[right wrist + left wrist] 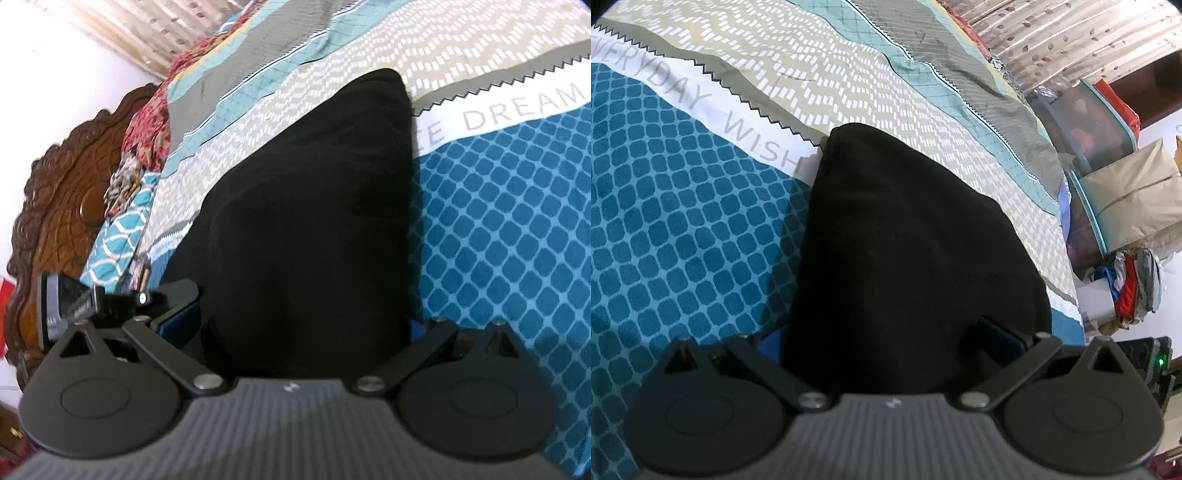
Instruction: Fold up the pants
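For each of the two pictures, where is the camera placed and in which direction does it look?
Left wrist view: on the left hand-held gripper, looking forward along its fingers over the black pants on the patterned bedsheet; only its own linkage shows.
Right wrist view: on the right hand-held gripper, facing the pants toward the wooden headboard; the other gripper shows at left.
Both share the pants and bedsheet.

Your left gripper (pixel 890 343): black body at 6 o'clock of its view, linkage arms splayed toward 10 and 2 o'clock, blue-padded fingers (pixel 1001 338) set wide with black fabric bunched between them; whether the pads actually pinch it is hidden. Your right gripper (pixel 303 325): same build and pose, blue fingers (pixel 177 321) showing at 9 and 3 o'clock of the dark cloth, grip likewise hidden.
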Demonstrator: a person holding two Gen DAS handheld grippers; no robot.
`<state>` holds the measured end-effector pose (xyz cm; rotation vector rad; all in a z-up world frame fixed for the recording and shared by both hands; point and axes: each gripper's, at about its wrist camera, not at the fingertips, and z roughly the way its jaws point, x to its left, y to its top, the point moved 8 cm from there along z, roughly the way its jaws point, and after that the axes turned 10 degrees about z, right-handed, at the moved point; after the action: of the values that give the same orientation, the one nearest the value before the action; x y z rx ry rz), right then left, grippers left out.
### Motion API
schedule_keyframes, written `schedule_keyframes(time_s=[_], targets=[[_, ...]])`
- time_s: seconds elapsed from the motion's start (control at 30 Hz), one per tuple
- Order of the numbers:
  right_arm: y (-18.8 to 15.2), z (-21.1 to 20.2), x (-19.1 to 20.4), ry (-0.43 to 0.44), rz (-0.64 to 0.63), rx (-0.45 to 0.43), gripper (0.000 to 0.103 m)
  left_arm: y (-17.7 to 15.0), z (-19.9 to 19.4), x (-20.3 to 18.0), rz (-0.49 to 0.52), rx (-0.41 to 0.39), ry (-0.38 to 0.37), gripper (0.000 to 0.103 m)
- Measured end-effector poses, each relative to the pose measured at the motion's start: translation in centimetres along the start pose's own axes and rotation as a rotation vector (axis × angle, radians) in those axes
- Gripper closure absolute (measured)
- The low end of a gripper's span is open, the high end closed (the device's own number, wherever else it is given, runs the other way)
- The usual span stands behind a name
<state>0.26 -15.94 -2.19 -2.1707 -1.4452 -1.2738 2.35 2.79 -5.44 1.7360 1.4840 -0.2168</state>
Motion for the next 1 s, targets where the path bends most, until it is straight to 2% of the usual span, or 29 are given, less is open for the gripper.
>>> schedule_keyframes(time_s=[0.03, 0.07, 0.13, 0.17, 0.2, 0.27, 0.37, 0.47, 0.6, 0.67, 0.7, 0.77, 0.83, 0.9, 1.0], targets=[[0.2, 0.2, 0.1, -0.002, -0.004, 0.003, 0.0, 0.1, 0.0, 0.0, -0.011, -0.003, -0.008, 0.0], [0.3, 0.4, 0.3, -0.01, -0.017, 0.006, 0.006, 0.3, 0.0, 0.1, -0.022, -0.007, -0.02, 0.001], [0.3, 1.2, 0.8, -0.034, -0.059, 0.02, 0.028, 0.4, 0.2, 0.0, -0.036, -0.02, -0.041, 0.001], [0.3, 1.3, 1.3, -0.04, -0.072, 0.016, 0.036, 0.5, 0.2, -0.1, -0.036, -0.026, -0.039, 0.009], [0.3, 1.3, 1.9, -0.042, -0.1, 0.016, 0.039, 0.6, 0.3, -0.2, -0.032, -0.027, -0.035, 0.023], [0.1, 0.8, 3.3, -0.047, -0.18, 0.006, 0.05, 0.9, 0.0, -0.7, -0.042, -0.022, -0.031, 0.028], [0.7, -0.8, 6.1, -0.012, -0.263, -0.045, 0.057, 3.1, -1.5, -1.9, -0.079, -0.06, -0.106, 0.028], [3.1, -2.3, 9.7, 0.03, -0.36, -0.148, 0.059, 7.6, -3.6, -4.3, 0.023, -0.141, -0.118, 0.028], [8.1, -3.8, 14.2, 0.083, -0.499, -0.305, 0.059, 15.0, -5.6, -7.7, 0.187, -0.261, -0.1, 0.027], [10.6, -4.5, 16.2, 0.095, -0.594, -0.415, 0.059, 18.1, -6.0, -9.3, 0.254, -0.319, -0.108, 0.021], [11.5, -4.7, 16.9, 0.097, -0.645, -0.47, 0.059, 19.5, -5.8, -9.8, 0.284, -0.348, -0.114, 0.014], [13.6, -4.5, 16.9, 0.108, -0.692, -0.536, 0.059, 21.8, -4.2, -9.8, 0.316, -0.379, -0.099, 0.009], [15.7, -2.9, 14.7, 0.099, -0.66, -0.541, 0.058, 23.0, -1.2, -8.2, 0.308, -0.353, -0.056, 0.006], [17.9, 0.7, 11.0, 0.043, -0.55, -0.481, 0.055, 23.3, 4.2, -4.7, 0.238, -0.246, 0.037, 0.006], [20.0, 8.3, 1.6, -0.11, -0.158, -0.229, 0.054, 21.1, 11.8, 1.2, 0.107, -0.014, 0.218, 0.017]])
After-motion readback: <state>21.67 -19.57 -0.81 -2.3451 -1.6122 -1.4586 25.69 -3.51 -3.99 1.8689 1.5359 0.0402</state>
